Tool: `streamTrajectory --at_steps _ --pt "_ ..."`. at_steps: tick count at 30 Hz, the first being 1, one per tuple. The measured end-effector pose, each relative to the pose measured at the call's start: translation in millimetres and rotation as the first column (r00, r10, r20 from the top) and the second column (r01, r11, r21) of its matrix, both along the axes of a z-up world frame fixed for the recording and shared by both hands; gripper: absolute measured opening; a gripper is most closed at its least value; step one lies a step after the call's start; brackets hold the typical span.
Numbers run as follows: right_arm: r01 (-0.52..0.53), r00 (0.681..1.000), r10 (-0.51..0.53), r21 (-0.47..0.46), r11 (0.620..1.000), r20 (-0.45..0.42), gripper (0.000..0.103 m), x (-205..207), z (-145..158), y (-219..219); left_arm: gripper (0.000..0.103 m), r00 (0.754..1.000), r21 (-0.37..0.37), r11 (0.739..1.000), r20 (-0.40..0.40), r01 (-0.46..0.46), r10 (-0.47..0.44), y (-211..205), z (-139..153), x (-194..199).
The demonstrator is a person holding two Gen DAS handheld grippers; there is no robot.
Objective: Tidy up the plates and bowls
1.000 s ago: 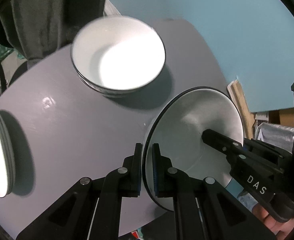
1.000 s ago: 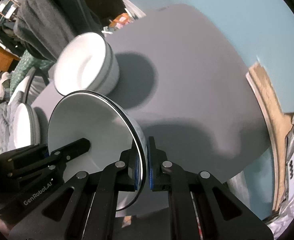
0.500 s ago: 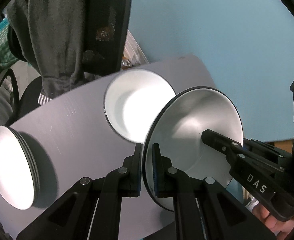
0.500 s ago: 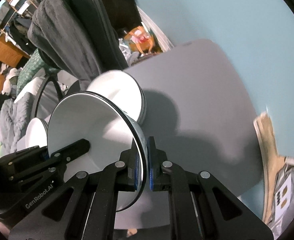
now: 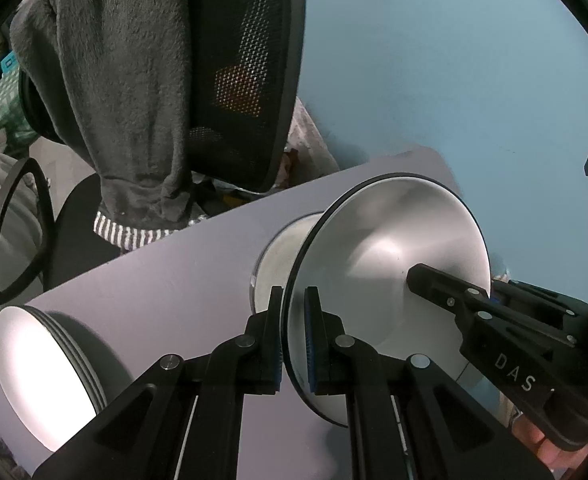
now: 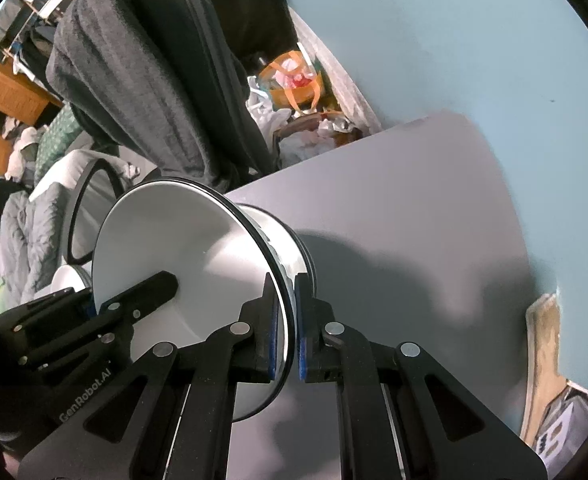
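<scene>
Two tools clamped on one white bowl (image 5: 390, 264), opposite rims: left tool (image 5: 294, 336) and right tool (image 6: 285, 328), each shut tight on the black-edged lip. Carried level across the grey table (image 5: 165, 280) over the last second, now nearly over the stacked bowls (image 5: 277, 256) that earlier sat well ahead and now show just behind the held bowl. Likely next: lowering to nest. Plate stack (image 5: 41, 372) at the left edge, well apart. Beyond the table, an office chair (image 5: 245, 72) draped with a dark fleece (image 5: 125, 92); nothing seen blocking the descent.
</scene>
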State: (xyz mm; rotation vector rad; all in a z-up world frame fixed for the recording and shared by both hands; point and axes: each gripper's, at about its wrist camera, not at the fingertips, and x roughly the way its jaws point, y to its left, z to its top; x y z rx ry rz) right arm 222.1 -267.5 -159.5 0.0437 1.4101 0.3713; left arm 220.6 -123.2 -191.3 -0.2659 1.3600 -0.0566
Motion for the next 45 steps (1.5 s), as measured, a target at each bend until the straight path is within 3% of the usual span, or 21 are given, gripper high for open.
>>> streamTrajectory --at_steps 7,22,35,45 --pt "-0.001 0.999 0.000 -0.007 1.000 -0.040 0.007 8 -14 1 0.008 0.999 0.025 1.000 -0.040 0.005 -0.004 1 -14 9" --pt "0.014 0.996 -0.015 -0.009 1.000 -0.085 0.008 11 -16 0 0.008 0.996 0.039 0.999 -0.083 0.030 -0.026 -1 -15 13" --pt "0.003 0.995 -0.010 -0.067 0.998 -0.102 0.013 11 -14 6 0.024 0.991 0.131 0.987 -0.113 0.092 -0.078 -14 -7 16" --pt "0.010 0.997 -0.017 -0.090 0.996 -0.078 0.017 7 -8 7 0.027 0.988 0.126 0.985 -0.114 0.114 -0.100 -15 -11 15"
